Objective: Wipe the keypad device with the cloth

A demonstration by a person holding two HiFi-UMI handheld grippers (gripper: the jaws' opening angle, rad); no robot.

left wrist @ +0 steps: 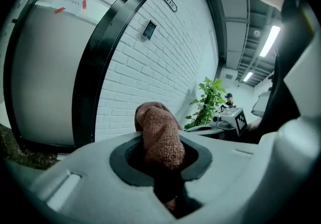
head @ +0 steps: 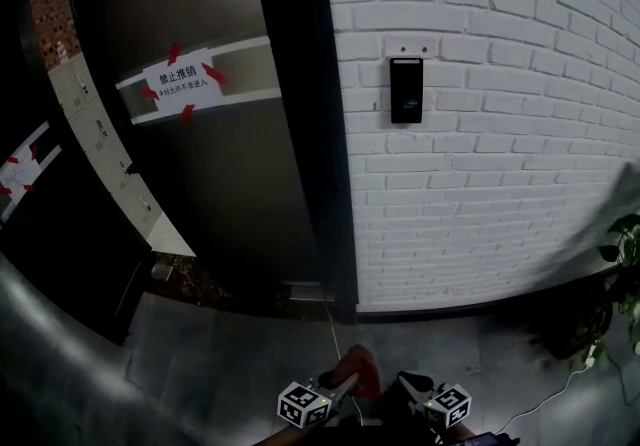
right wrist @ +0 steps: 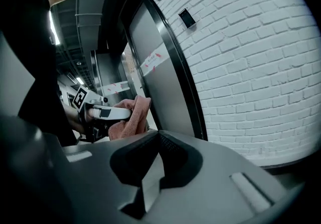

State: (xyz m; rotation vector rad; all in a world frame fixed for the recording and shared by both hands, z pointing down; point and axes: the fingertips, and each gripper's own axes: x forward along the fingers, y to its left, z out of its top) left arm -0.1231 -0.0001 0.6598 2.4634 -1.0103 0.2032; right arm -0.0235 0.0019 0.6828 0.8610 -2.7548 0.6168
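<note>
The keypad device is a small black panel mounted on the white brick wall, well above and ahead of both grippers. It also shows far off as the keypad device and the keypad device. A reddish-brown cloth sticks up from my left gripper, which is shut on it. In the head view the cloth sits low at the bottom edge, by the left gripper. My right gripper is shut with nothing in it, and it hangs beside the left one as the right gripper.
A dark-framed grey door with a taped paper sign stands left of the brick wall. A potted plant is at the right edge. A thin white cable lies on the grey floor.
</note>
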